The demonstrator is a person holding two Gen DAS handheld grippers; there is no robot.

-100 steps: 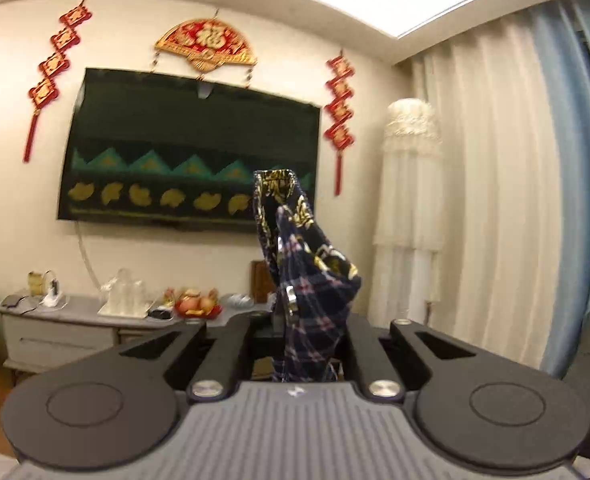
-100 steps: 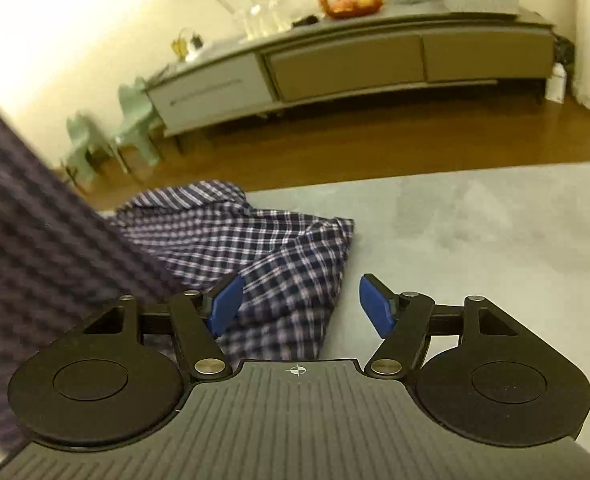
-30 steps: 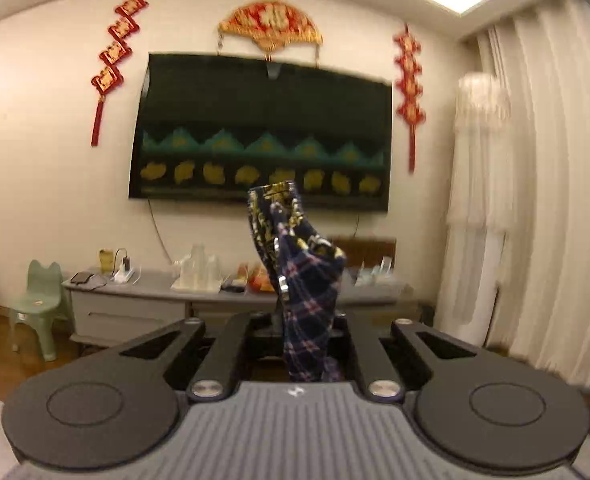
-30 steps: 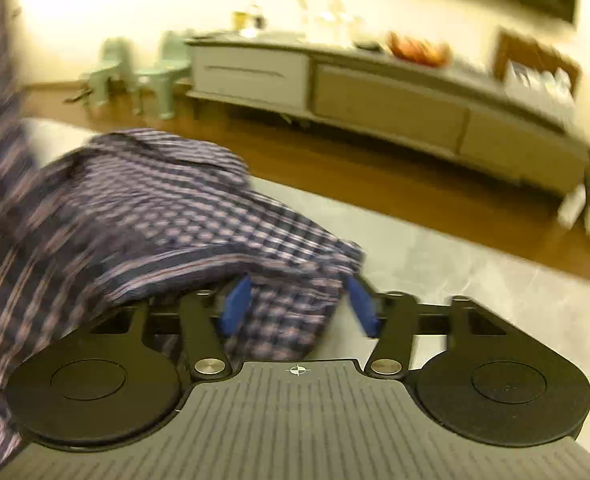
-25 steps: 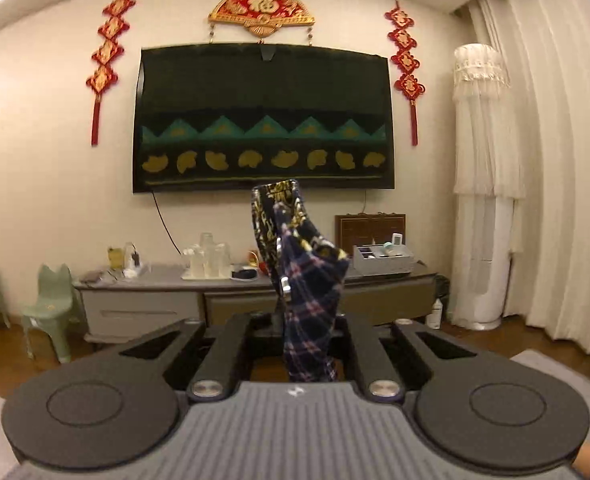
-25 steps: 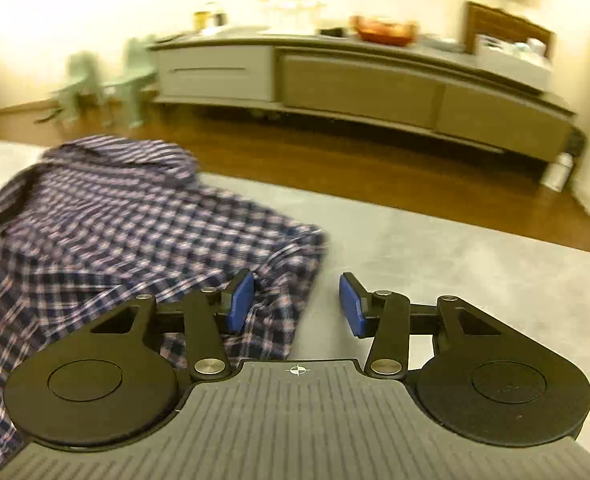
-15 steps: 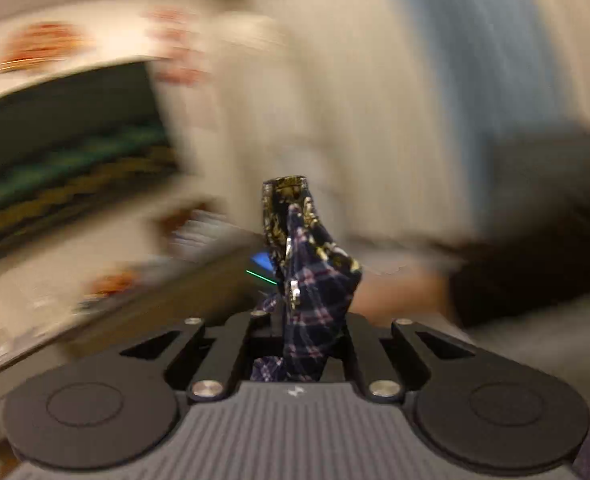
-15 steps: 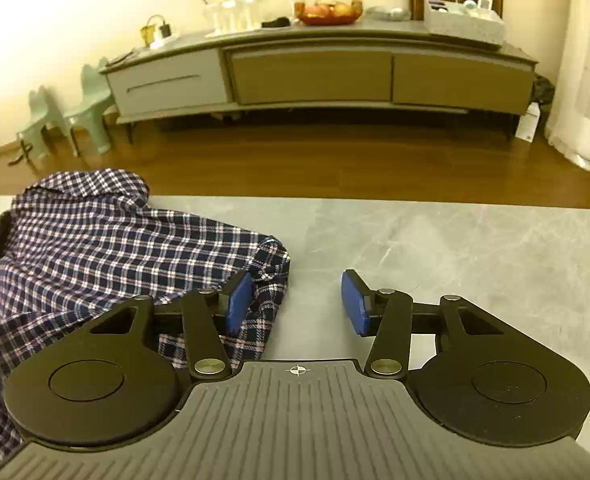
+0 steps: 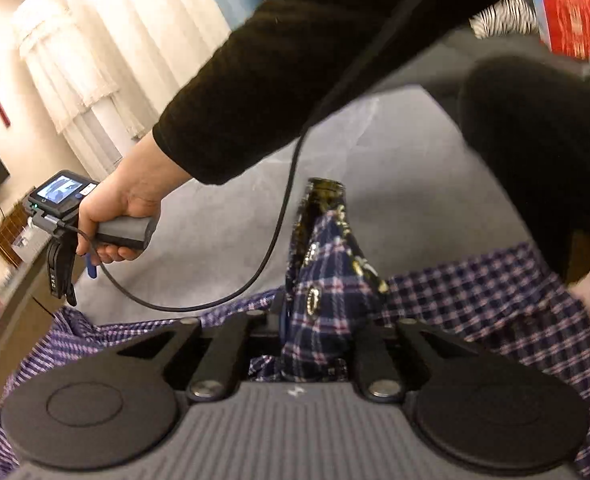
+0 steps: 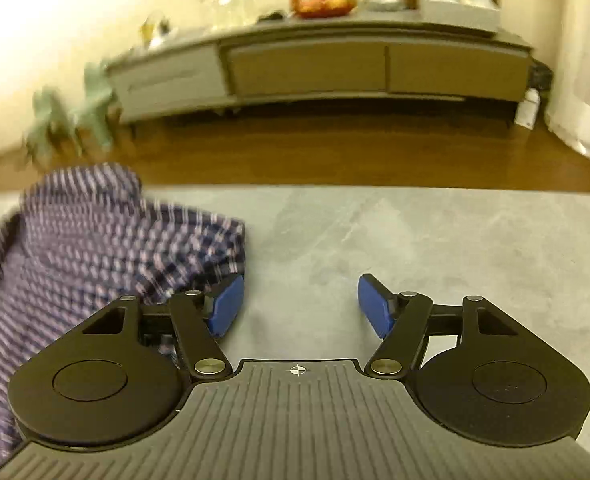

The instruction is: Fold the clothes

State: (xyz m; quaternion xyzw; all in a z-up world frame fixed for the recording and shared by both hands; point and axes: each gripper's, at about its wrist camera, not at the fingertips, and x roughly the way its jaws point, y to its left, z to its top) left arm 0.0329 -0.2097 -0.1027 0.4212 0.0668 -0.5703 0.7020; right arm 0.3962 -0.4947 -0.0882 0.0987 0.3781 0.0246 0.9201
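Your left gripper (image 9: 315,280) has its jaws pressed together on a bunch of the checked shirt (image 9: 475,300), with a dark, gold-printed strip of it, probably collar lining, standing up between them. Half a second ago this camera was a blur of wall and curtain, and before that it faced the television squarely. Now it looks down and across the grey bench (image 9: 375,168), with the cloth spread under and to both sides of the gripper. In short, you have swung the pinched end round and lowered it towards the bench.

Your right gripper (image 10: 299,304) has its jaws spread, nothing between them, with the blue pads hanging over bare bench. The shirt's edge (image 10: 223,240) lies just beside the left pad and is smeared, so the cloth is moving as the left end drags it. Over the last second that edge has drawn back from between the jaws to just outside them.

Farther off in the left view, your right hand (image 9: 123,216) grips its handle above the far side of the bench, with the cable (image 9: 279,216) looping back over the cloth.

The shirt is rumpled, not squared into a fold. I judge this to be a laying-out or turning-over stage. Mind the cable: it hangs low enough to catch the fabric.
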